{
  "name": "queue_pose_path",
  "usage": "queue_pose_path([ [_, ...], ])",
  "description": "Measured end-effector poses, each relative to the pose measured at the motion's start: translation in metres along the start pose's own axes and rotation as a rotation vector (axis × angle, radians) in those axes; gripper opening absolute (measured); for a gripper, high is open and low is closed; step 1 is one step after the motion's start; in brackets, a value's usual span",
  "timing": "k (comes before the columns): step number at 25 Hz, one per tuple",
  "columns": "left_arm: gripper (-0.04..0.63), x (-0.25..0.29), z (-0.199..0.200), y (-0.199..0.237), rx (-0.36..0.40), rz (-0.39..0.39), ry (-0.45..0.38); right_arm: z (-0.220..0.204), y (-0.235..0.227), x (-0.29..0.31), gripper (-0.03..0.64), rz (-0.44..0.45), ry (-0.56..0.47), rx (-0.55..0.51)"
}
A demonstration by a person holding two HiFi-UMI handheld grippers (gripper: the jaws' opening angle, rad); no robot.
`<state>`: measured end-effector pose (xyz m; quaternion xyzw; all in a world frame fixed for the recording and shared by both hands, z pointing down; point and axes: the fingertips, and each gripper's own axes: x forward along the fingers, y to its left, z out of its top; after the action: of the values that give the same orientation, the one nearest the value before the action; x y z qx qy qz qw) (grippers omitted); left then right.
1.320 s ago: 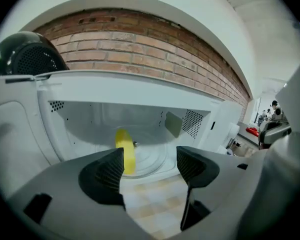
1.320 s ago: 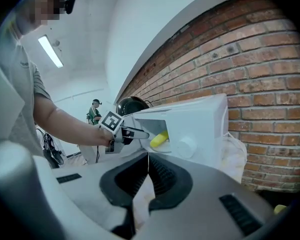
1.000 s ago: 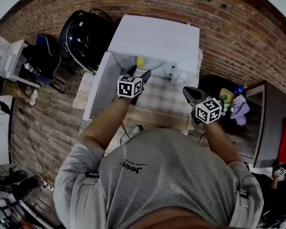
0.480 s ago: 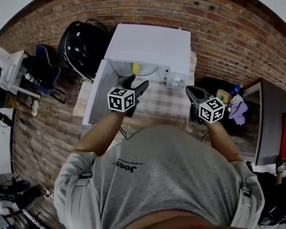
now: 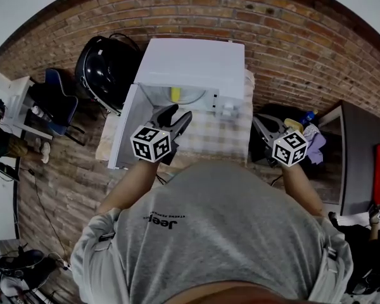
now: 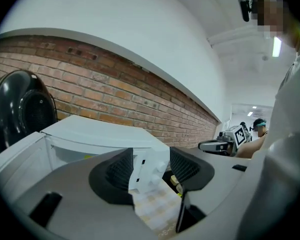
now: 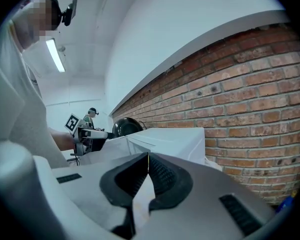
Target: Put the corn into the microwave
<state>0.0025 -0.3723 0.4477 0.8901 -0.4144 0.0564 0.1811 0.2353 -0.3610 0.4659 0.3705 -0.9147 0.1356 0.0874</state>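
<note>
Black shell: glossy, rounded black moulded form [image 5: 107, 62] at far left, standing against the brick wall; its curved face catches the light in the left gripper view [image 6: 22, 109].
Door: flat white microwave door [image 5: 125, 128], swung fully open to the left of the cavity.
Left gripper: grey two-jaw tool [image 5: 179, 113] with black ribbed pads and a square-marker cube, held in front of the open cavity. Its jaws stand part-way apart and have just been closing. Nothing lies between them [image 6: 151, 166]; the oven's knob panel and the cloth show beyond the gap.
Corn: yellow cob [image 5: 175, 94], inside the microwave cavity near the middle, apart from both grippers.
Microwave: white box-shaped oven [image 5: 193, 62], smooth flat top, knob panel on its right front; also seen from either side [image 6: 90, 131] [image 7: 165, 136].
Cloth: pale checked fabric [image 5: 215, 135] under the oven and spread in front of it; weave visible close up [image 6: 152, 209].
Right gripper: matching grey tool [image 5: 259, 124], right of the oven and clear of it. Its jaw tips are pressed together [image 7: 148, 159], holding nothing.
Wall: red-brown brick with pale mortar [image 7: 250, 104], rough-faced, behind everything.
</note>
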Motion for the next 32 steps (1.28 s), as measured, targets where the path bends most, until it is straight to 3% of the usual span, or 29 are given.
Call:
queue_pose_path([
  [7, 0.196, -0.014, 0.008, -0.026, 0.027, -0.061, -0.022, 0.017, 0.008, -0.016, 0.018, -0.007, -0.033, 0.001],
  [16, 0.076, -0.026, 0.021, -0.046, 0.068, -0.107, -0.061, 0.025, 0.015, -0.023, 0.018, 0.003, -0.043, 0.001],
  [22, 0.021, -0.029, 0.019, -0.045, 0.070, -0.086, -0.064, 0.026, 0.019, -0.023, 0.018, 0.007, -0.046, -0.002],
  [32, 0.018, -0.037, 0.018, -0.045, 0.066, -0.074, -0.075, 0.023, 0.022, -0.025, 0.018, -0.001, -0.047, 0.004],
])
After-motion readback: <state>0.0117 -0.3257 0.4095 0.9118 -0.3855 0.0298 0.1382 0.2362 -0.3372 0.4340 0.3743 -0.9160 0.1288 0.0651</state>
